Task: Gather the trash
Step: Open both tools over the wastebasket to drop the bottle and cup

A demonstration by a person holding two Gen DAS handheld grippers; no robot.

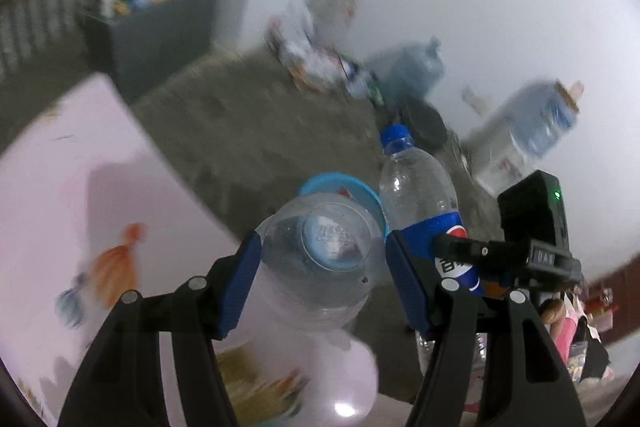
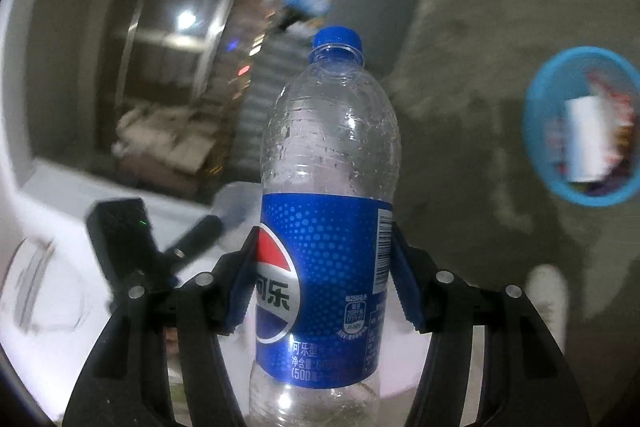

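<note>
My left gripper (image 1: 324,241) is shut on a clear plastic bottle (image 1: 320,267) whose base faces the camera, a blue pad pressing on each side. My right gripper (image 2: 324,233) is shut on an empty Pepsi bottle (image 2: 328,147) with a blue cap and blue label, held upright. That Pepsi bottle (image 1: 420,195) also shows in the left wrist view, just right of the clear one. A round blue basin (image 2: 536,131) holding paper and wrappers sits on the floor, at the right in the right wrist view. Its rim (image 1: 336,181) peeks from behind the clear bottle.
A white tabletop (image 1: 80,207) with a coloured drawing lies at the left. A grey bin (image 1: 160,27) heaped with rubbish stands at the back. Litter (image 1: 312,59) and large water jugs (image 1: 412,71) line the wall. A white shoe (image 2: 548,299) stands on the concrete floor.
</note>
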